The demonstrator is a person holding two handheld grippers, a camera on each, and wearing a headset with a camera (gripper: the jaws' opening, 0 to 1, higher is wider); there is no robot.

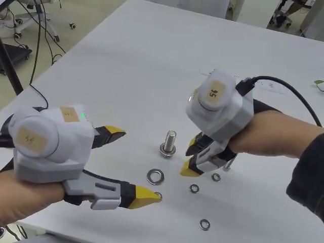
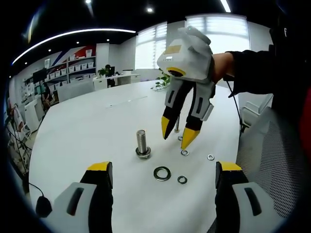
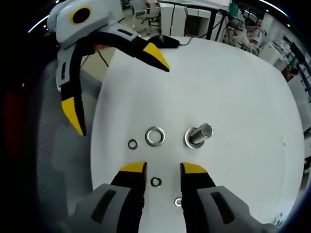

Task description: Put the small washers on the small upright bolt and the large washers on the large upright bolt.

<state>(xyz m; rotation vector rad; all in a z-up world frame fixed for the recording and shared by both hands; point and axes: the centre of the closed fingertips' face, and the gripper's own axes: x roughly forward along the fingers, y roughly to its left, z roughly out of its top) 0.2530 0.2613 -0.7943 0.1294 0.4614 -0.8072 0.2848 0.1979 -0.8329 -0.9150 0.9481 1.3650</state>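
Note:
The large upright bolt [image 1: 169,143] stands mid-table with a ring-like base. A large washer [image 1: 155,176] lies flat in front of it. Small washers [image 1: 194,188] [image 1: 216,177] [image 1: 204,224] lie scattered nearby. My left gripper [image 1: 131,164] is wide open, left of the large washer [image 2: 162,173], holding nothing. My right gripper [image 1: 192,158] points down just right of the large bolt, open, with a small washer [image 3: 155,182] on the table between its jaws. The thin small bolt [image 2: 176,124] stands behind the right gripper [image 2: 178,133].
The white table [image 1: 126,61] stretches far beyond the bolts. A black cable [image 1: 283,88] trails off the right gripper. Chairs and cables stand on the floor past the table's left edge.

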